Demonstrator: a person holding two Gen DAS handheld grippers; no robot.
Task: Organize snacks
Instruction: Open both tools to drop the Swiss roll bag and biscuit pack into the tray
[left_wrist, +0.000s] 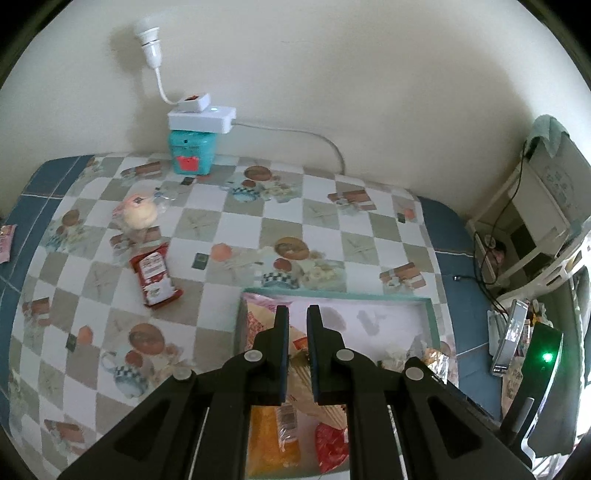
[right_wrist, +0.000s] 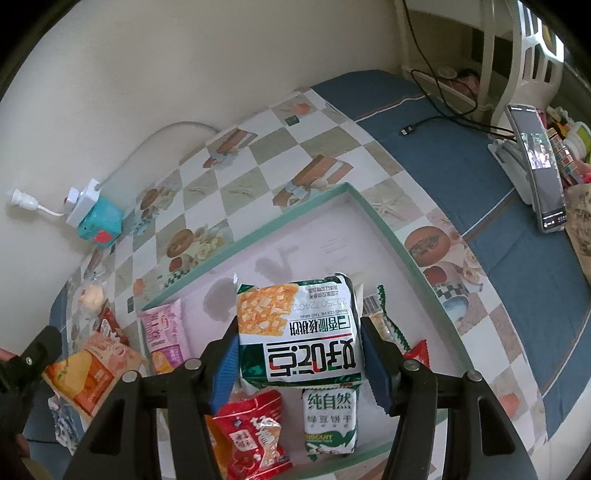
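Note:
My right gripper (right_wrist: 299, 347) is shut on a green-and-white cracker bag (right_wrist: 295, 317), its blue pads pressing on both sides. The bag hangs over a green-rimmed tray (right_wrist: 240, 243) with a pale floor. In the tray lie a pink packet (right_wrist: 164, 332), a red packet (right_wrist: 251, 432) and a green-and-white biscuit pack (right_wrist: 328, 417). My left gripper (left_wrist: 298, 312) is shut with nothing in it, above the tray's (left_wrist: 332, 293) left end. On the tablecloth to its left lie a red sachet (left_wrist: 155, 277) and a wrapped round bun (left_wrist: 138, 214).
A teal box (left_wrist: 194, 155) with a white power strip on top stands against the back wall. A phone on a stand (right_wrist: 543, 177) and a loose cable (right_wrist: 410, 129) are at the right on the blue cloth. An orange packet (right_wrist: 85, 373) lies at the tray's left.

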